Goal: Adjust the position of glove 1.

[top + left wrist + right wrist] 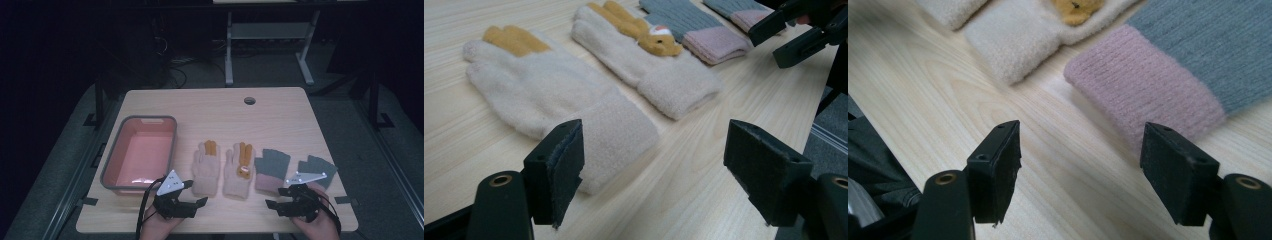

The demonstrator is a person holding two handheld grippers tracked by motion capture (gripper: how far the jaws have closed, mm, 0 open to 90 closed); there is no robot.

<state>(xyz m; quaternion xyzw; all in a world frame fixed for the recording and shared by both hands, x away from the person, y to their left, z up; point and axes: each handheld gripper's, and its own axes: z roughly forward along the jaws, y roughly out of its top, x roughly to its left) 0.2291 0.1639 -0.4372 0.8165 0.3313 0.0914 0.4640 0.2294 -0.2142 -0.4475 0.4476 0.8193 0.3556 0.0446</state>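
Observation:
Four gloves lie in a row on the wooden table. One cream glove has orange fingers, and a second cream glove carries a small orange animal figure. To their right lie a grey glove with a pink cuff and its partner. My left gripper stands open just short of the first cream glove's cuff. My right gripper is open near the pink cuff, touching nothing.
A grey-rimmed pink bin stands at the table's left side, beside the left gripper. A round cable hole sits near the far edge. Another desk's legs stand on the dark floor behind.

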